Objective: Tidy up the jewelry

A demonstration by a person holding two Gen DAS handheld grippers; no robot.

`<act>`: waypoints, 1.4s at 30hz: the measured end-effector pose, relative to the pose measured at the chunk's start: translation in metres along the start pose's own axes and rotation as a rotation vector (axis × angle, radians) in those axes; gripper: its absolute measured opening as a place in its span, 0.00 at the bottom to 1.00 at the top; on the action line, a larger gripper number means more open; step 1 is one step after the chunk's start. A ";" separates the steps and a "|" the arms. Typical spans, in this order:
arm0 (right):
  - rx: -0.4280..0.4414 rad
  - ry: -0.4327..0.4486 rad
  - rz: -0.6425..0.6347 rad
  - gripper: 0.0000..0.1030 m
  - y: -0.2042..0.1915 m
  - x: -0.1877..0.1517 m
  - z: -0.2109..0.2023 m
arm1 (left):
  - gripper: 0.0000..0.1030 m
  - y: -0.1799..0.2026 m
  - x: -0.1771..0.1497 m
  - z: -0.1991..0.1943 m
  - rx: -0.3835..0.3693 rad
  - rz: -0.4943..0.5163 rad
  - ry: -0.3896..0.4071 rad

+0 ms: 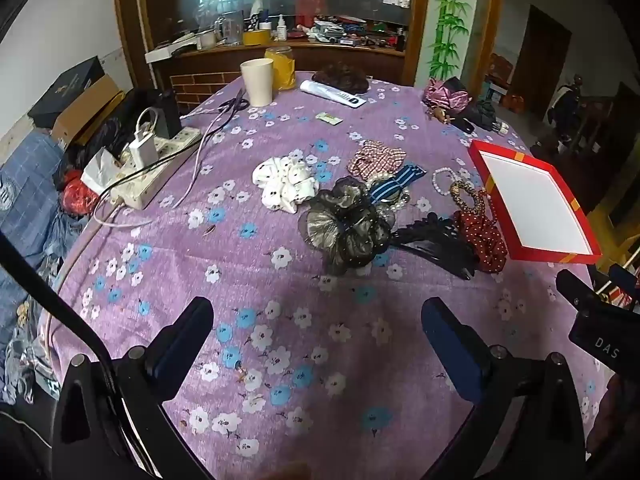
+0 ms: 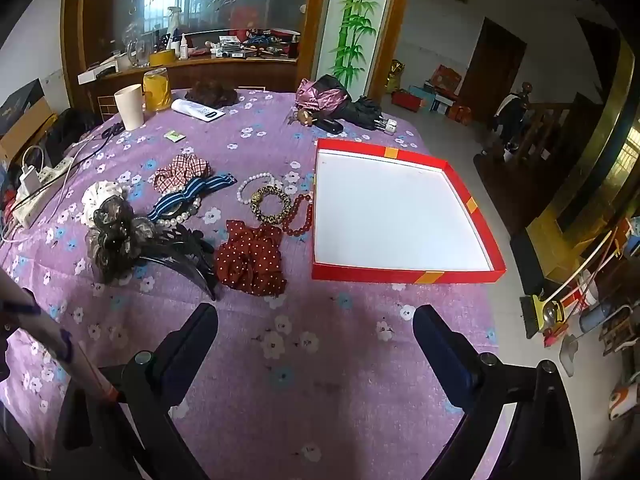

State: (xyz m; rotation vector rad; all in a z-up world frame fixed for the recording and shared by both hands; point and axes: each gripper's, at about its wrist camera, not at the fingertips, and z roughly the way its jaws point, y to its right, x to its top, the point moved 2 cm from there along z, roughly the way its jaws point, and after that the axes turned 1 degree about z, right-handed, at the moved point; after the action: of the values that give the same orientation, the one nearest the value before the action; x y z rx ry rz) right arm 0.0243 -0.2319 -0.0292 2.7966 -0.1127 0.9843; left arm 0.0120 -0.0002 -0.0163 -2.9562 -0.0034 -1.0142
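Both the left gripper (image 1: 316,336) and right gripper (image 2: 316,340) hover wide open and empty near scattered hair ties (image 2: 250,260) left of a red tray (image 2: 404,274).

I see a matt, slightly nubby purple cloth (image 2: 280,312) over the table. The red box (image 2: 400,274) looks like card, matt outside, smooth white inside. Left of it lie a soft red dotted fabric scrunchie (image 2: 250,262), glossy red beads (image 2: 298,216), a shiny gold-toned bracelet (image 2: 270,202) and lustrous pearls (image 2: 250,186). The black comb (image 2: 182,256) is glossy plastic; the dark scrunchie (image 1: 344,226) is sheer gauze. Far left, the cup (image 1: 258,82) looks matt plastic. My gripper fingers (image 2: 188,344) are matt black plastic.
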 end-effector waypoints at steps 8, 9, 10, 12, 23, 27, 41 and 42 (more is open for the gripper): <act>0.007 0.001 0.003 0.97 -0.003 0.001 0.001 | 1.00 -0.010 -0.022 0.000 0.016 -0.015 -0.039; 0.008 0.002 0.004 0.97 -0.002 -0.002 0.000 | 1.00 -0.008 -0.025 -0.001 0.015 -0.011 -0.042; 0.008 0.004 0.003 0.97 -0.002 -0.004 0.002 | 1.00 -0.007 -0.027 -0.002 0.017 -0.002 -0.043; 0.006 0.002 0.004 0.97 -0.002 -0.003 0.001 | 1.00 -0.005 -0.028 -0.005 0.025 0.000 -0.053; 0.015 0.004 -0.007 0.97 -0.007 -0.002 -0.006 | 1.00 0.004 -0.034 -0.022 -0.002 0.038 -0.022; 0.019 0.005 -0.012 0.97 -0.008 -0.002 -0.006 | 1.00 0.006 -0.037 -0.020 -0.014 0.045 -0.048; 0.028 -0.011 -0.011 0.97 -0.007 -0.004 -0.003 | 1.00 0.013 -0.037 -0.017 -0.042 0.068 -0.063; 0.029 -0.013 -0.010 0.97 -0.007 -0.004 -0.002 | 1.00 0.013 -0.037 -0.016 -0.041 0.067 -0.068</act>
State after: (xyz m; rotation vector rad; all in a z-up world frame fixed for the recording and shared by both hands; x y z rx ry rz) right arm 0.0207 -0.2247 -0.0311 2.8266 -0.0867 0.9736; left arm -0.0271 -0.0131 -0.0270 -3.0035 0.1162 -0.9160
